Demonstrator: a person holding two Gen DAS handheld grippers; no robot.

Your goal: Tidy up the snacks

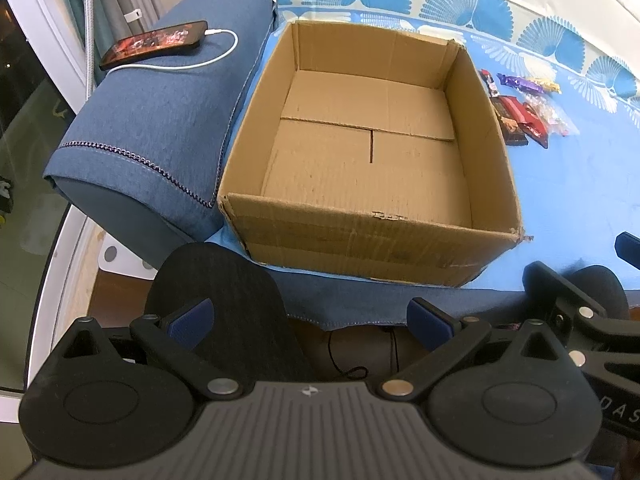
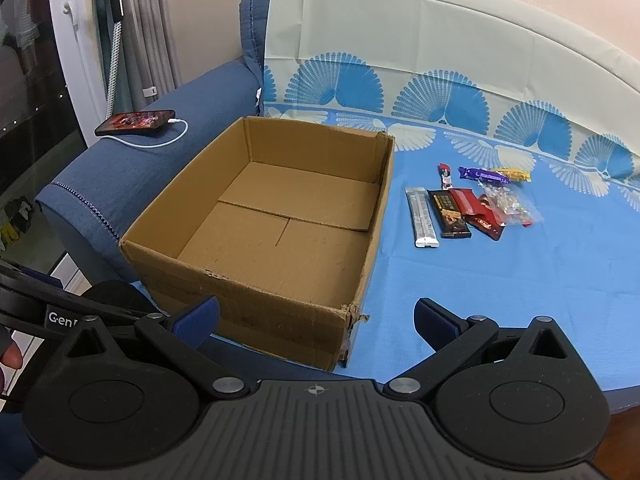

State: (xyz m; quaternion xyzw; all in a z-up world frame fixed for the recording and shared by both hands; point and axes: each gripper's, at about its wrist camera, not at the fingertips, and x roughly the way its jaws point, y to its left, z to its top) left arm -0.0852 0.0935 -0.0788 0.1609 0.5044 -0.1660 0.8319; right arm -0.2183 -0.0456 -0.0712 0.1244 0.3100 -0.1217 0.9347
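An empty open cardboard box [image 1: 360, 216] [image 2: 256, 292] sits on a blue cloth over a sofa seat. To its right lies a cluster of wrapped snacks [image 2: 476, 204] [image 1: 524, 108]: a silver bar [image 2: 423, 217], a dark chocolate bar [image 2: 450, 214], red packets [image 2: 482, 212], a purple bar [image 2: 484, 176], a yellow one [image 2: 514, 175] and a clear bag of candies [image 2: 510, 204]. My left gripper [image 1: 310, 316] is open, in front of the box's near wall. My right gripper [image 2: 316, 318] is open, near the box's front right corner. Neither holds anything.
A phone [image 1: 154, 43] [image 2: 136, 121] on a white charging cable [image 1: 216, 50] lies on the blue sofa armrest [image 1: 160, 128] left of the box. The sofa back [image 2: 400, 48] carries a fan-patterned cloth. Bare blue cloth [image 2: 500, 288] spreads in front of the snacks.
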